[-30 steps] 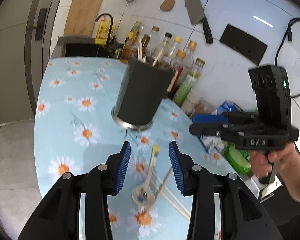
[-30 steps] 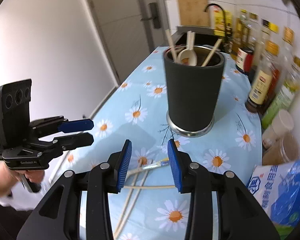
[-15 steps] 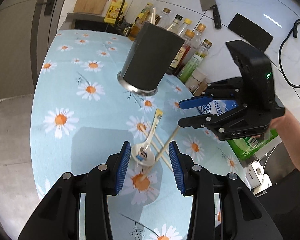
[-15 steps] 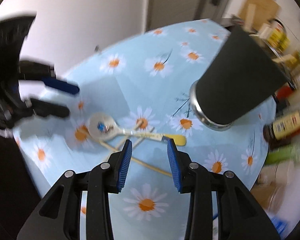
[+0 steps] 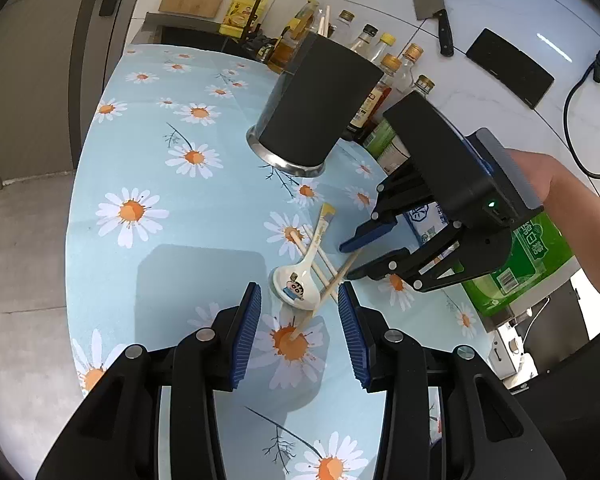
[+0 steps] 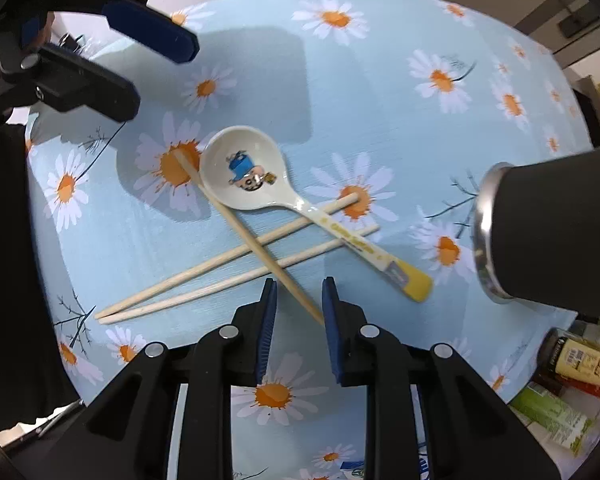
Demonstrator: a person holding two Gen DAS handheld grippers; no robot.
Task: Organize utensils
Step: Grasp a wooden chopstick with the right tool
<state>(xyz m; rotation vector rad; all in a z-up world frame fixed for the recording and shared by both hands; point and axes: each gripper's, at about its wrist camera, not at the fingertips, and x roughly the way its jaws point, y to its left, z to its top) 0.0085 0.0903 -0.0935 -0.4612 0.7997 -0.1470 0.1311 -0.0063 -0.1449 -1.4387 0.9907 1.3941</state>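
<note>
Three pale wooden chopsticks (image 6: 236, 258) and a white ceramic spoon with a cartoon figure in its bowl and a yellow handle tip (image 6: 260, 184) lie crossed in a small heap on the daisy-printed blue worktop (image 6: 380, 92), near its front edge. Two chopsticks lie nearly side by side; the third crosses over them, and the spoon's handle rests across the pair. The right tool (image 6: 296, 308) points straight down over the heap, its blue-padded jaws closing around the near end of the crossing chopstick, which sits between the pads without yet being pinched. The left tool (image 5: 300, 328) hovers low from the opposite side, released and holding nothing, its jaws standing apart either side of the spoon's bowl and the chopstick's other tip. Farther back on the worktop, well apart from the heap, stands a tall black cylindrical utensil holder with a steel base ring (image 5: 316, 104), chopstick ends poking above its rim. Behind it a row of glass sauce bottles (image 5: 384, 68) lines the white tiled wall, where a cleaver (image 5: 430, 4) hangs. A green packet (image 5: 528, 256) sits at the worktop's right.
</note>
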